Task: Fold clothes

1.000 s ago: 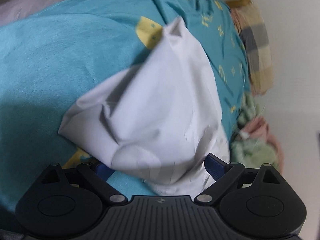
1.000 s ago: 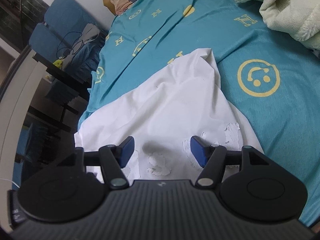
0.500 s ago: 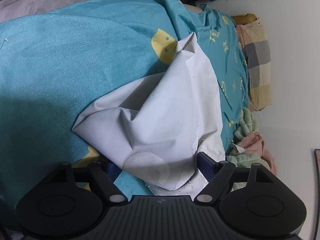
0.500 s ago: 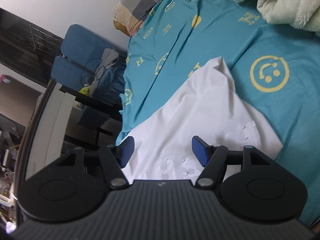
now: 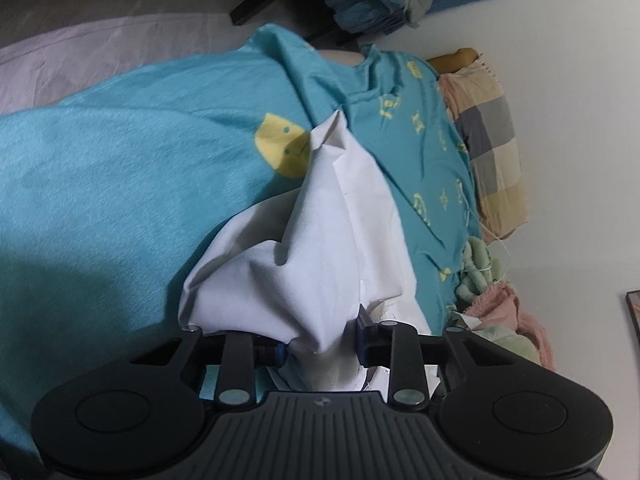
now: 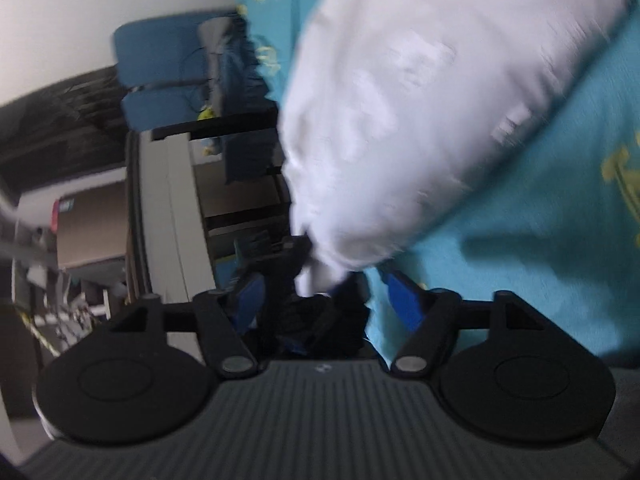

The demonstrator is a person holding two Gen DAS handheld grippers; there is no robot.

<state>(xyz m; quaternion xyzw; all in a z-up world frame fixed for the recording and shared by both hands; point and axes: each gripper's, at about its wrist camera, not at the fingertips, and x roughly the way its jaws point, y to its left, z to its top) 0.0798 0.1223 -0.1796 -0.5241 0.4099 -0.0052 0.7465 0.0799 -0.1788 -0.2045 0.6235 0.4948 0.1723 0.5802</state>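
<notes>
left tool (image 5: 320, 350): jaws just closed, now pinching white garment (image 5: 320, 248) bunched on teal bed (image 5: 120, 184) | right tool (image 6: 324, 300): spread wider, empty, beside garment | next: likely lift to fold

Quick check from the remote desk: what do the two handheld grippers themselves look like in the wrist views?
Both look alike. The left gripper and the right gripper each have a matte black ribbed body with a small round emblem at its centre, two round black discs at the sides, black linkage arms with silver pivot pins, and blue pads inside the jaws. No cables, hands or sleeves show.
</notes>
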